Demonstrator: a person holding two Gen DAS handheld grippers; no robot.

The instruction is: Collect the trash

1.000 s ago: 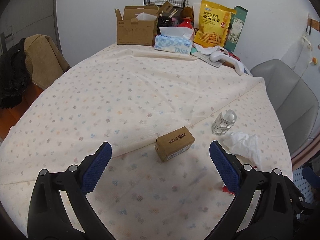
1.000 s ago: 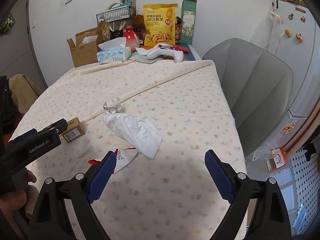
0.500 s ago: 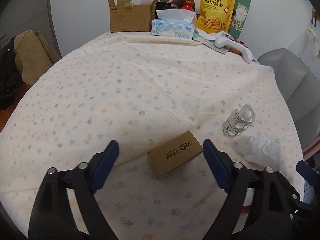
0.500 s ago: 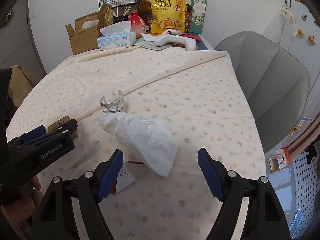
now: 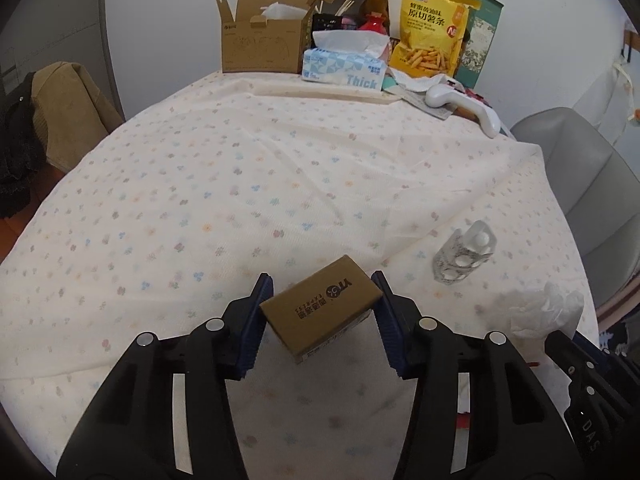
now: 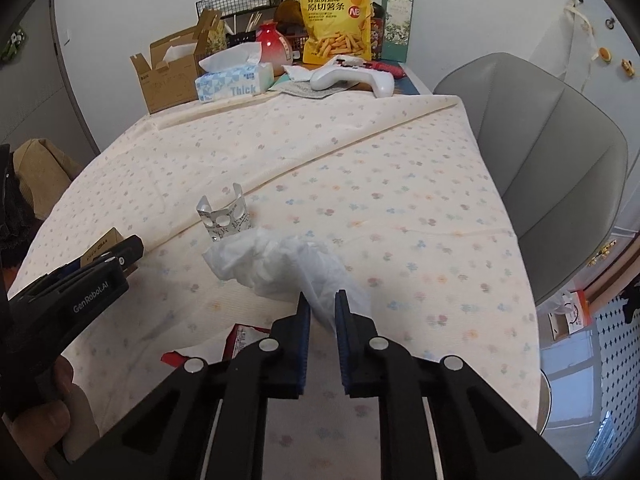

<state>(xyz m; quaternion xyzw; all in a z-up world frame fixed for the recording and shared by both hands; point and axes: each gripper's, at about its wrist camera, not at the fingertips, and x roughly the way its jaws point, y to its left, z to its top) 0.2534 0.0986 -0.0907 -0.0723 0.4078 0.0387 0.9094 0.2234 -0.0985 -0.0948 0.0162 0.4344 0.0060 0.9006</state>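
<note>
Both grippers have closed in since a sec ago: left gripper (image 5: 322,312) was wide open short of the box (image 5: 320,314), now its jaws have just been closing w/ the box between them, pads against both ends, box tilted, near corner looks lifted off the cloth. Right gripper (image 6: 321,312) was open over the tissue (image 6: 280,266); jaws have just been closing & now pinch the near end of the tissue between the blue pads, clenched nearly together.

Tissue lies crumpled on the cloth (image 6: 360,168), rest of it spreading away from the pads toward the blister pack (image 6: 224,218), which stands curled just beyond it. Red-white wrapper (image 6: 240,338) lies flat beside the right gripper's left finger, partly under it. In left view the pack (image 5: 464,256) sits right of the box, tissue (image 5: 544,312) nearer the edge.

Left gripper shows at left of right view (image 6: 100,268), a hand (image 6: 52,420) below it.

Far end of table: open carton (image 5: 264,40), tissue pack (image 5: 344,68), yellow snack bag (image 5: 430,36), green box (image 5: 482,40), white controller (image 5: 460,104). Grey chair (image 6: 552,160) at right.
</note>
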